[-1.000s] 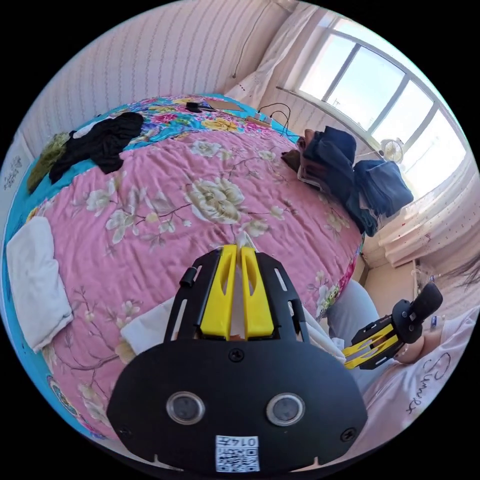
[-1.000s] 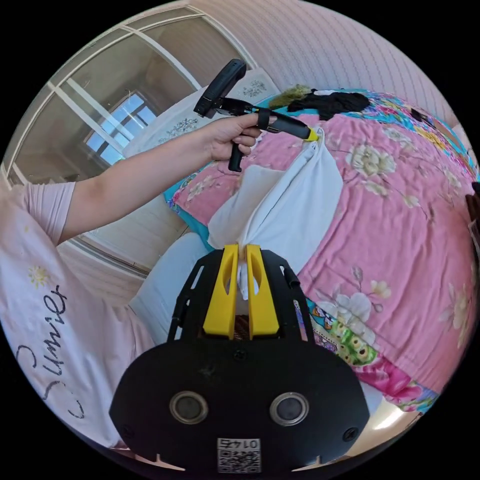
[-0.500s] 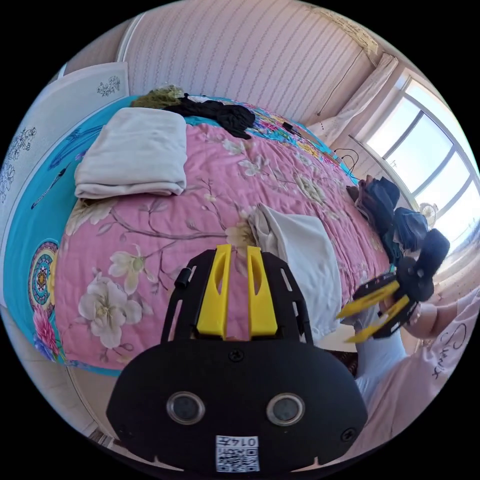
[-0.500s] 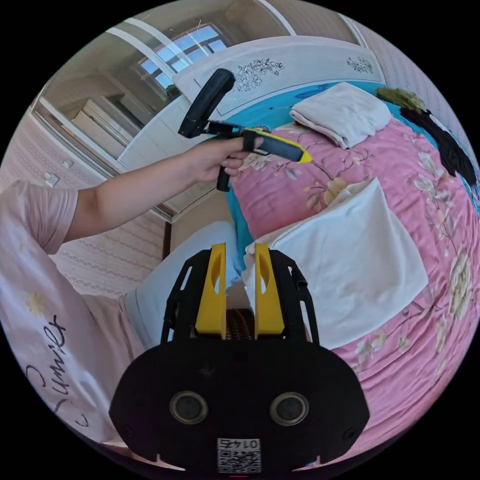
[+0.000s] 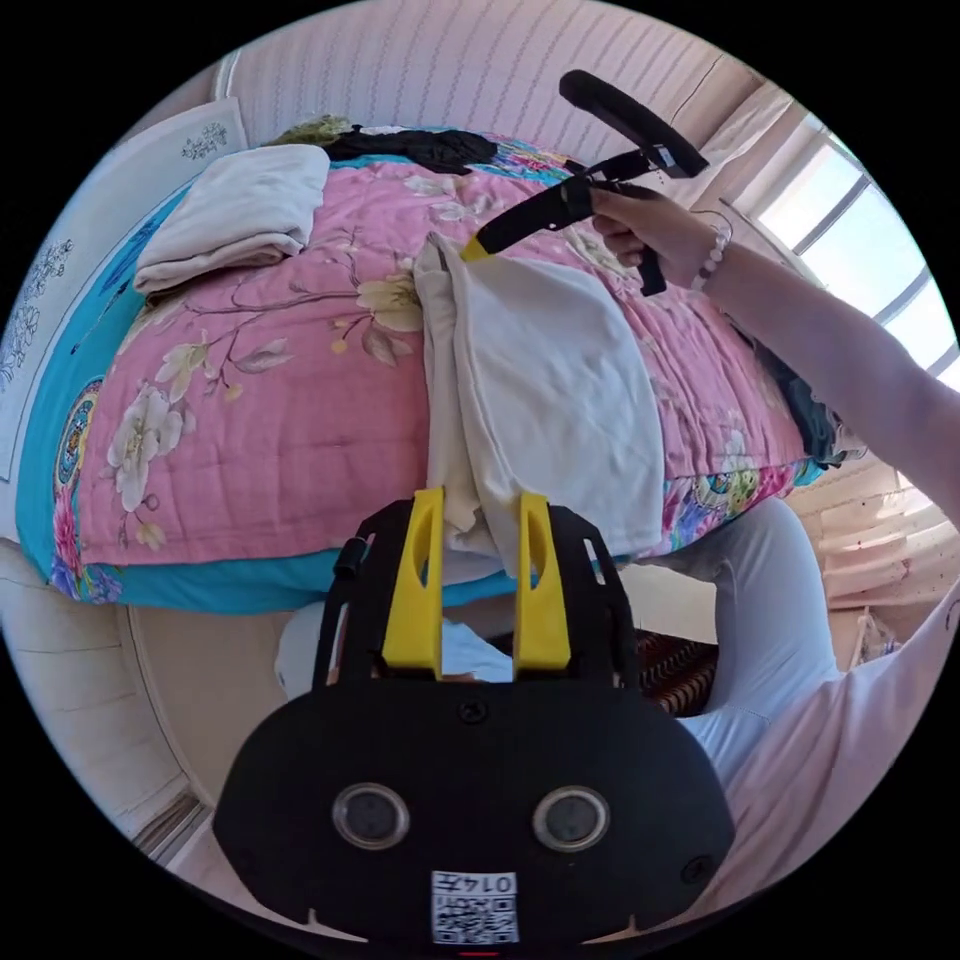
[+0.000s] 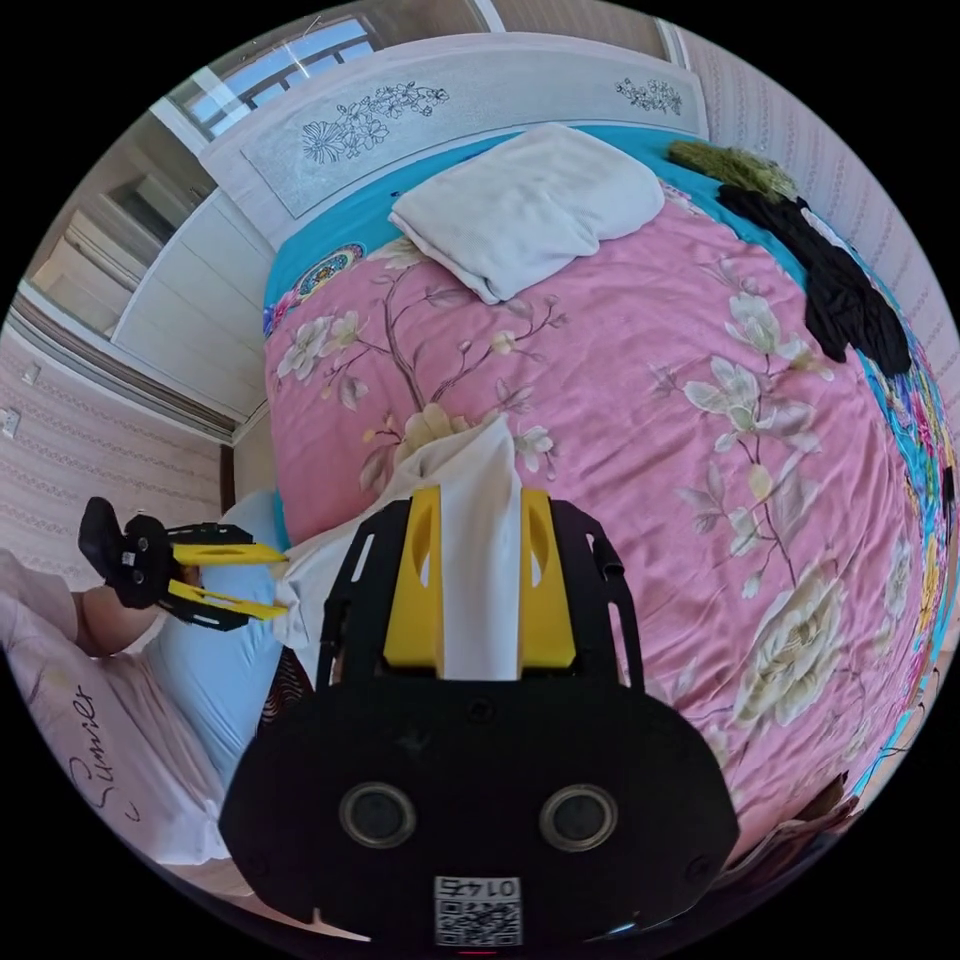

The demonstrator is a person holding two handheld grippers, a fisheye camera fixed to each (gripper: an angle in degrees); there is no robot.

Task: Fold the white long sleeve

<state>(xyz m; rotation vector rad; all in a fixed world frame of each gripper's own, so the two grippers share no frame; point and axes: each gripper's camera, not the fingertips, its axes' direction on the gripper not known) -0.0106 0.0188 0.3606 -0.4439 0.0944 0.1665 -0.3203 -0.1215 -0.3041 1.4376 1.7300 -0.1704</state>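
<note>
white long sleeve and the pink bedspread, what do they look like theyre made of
White long sleeve: soft matte knit, likely cotton jersey. It drapes limply over the bed edge and bunches into soft folds between the jaws of the left gripper.
Pink bedspread: thin matte woven cloth, possibly washed cotton, with a printed flower pattern and fine crinkles all over. The fibre of either can't be confirmed.

The white long sleeve (image 5: 545, 400) lies folded on the bed (image 5: 260, 420), its near end hanging over the bed's edge. A folded blanket (image 6: 525, 205) sits near the headboard (image 6: 400, 110). Dark clothes (image 6: 830, 275) lie along the bed's far side by the wall.
</note>
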